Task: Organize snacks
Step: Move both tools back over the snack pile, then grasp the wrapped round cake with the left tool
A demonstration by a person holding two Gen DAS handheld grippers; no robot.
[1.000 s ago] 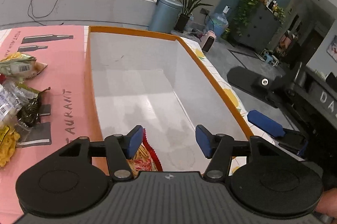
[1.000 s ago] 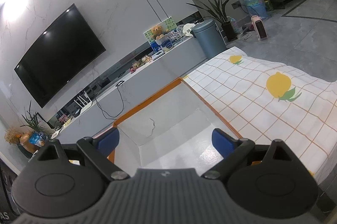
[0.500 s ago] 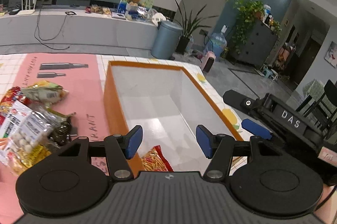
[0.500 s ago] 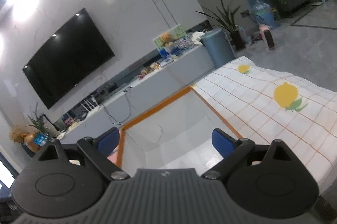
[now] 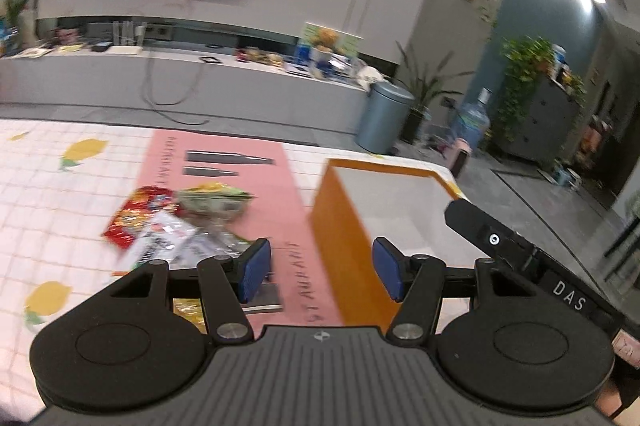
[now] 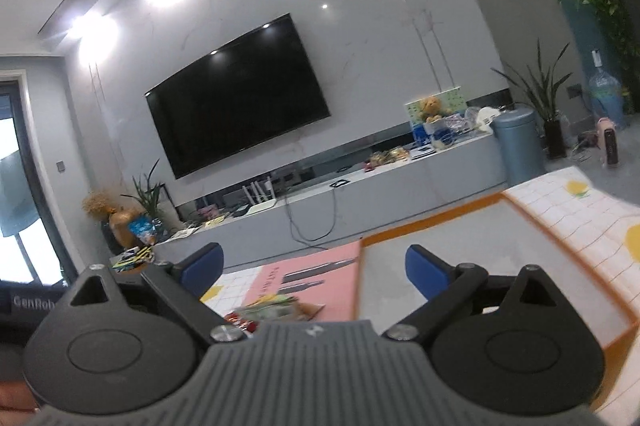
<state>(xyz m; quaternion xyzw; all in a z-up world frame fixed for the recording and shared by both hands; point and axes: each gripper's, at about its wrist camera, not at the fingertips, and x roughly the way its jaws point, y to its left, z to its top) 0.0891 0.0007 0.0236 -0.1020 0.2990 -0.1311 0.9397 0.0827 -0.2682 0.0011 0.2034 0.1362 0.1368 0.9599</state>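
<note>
left gripper (image 5: 322, 274): blue pads spread apart, nothing between them, held above the table. beneath its gap lies the pink mat (image 5: 256, 182) and the near left wall of the orange box (image 5: 340, 226). right gripper (image 6: 314, 268): pads spread wide, nothing held, raised above the table; its black body also shows at the right edge of the left wrist view, beside the box.

snacks (image 5: 176, 222): a loose pile of packets lies on the pink mat, left of the box and apart from it; a red packet (image 5: 138, 216) sits at the left of the pile, a green packet (image 5: 214, 204) at its far side, clear and white packets in the middle. a yellow packet (image 5: 188, 308) shows partly under the left gripper's arm. motion blur hides the labels.

box interior is white; its contents cannot be told from these views. the mat rests on a lemon-print cloth (image 5: 60, 194).

beyond: grey bin (image 5: 384, 118), low counter (image 5: 180, 82), wall tv (image 6: 240, 94).
</note>
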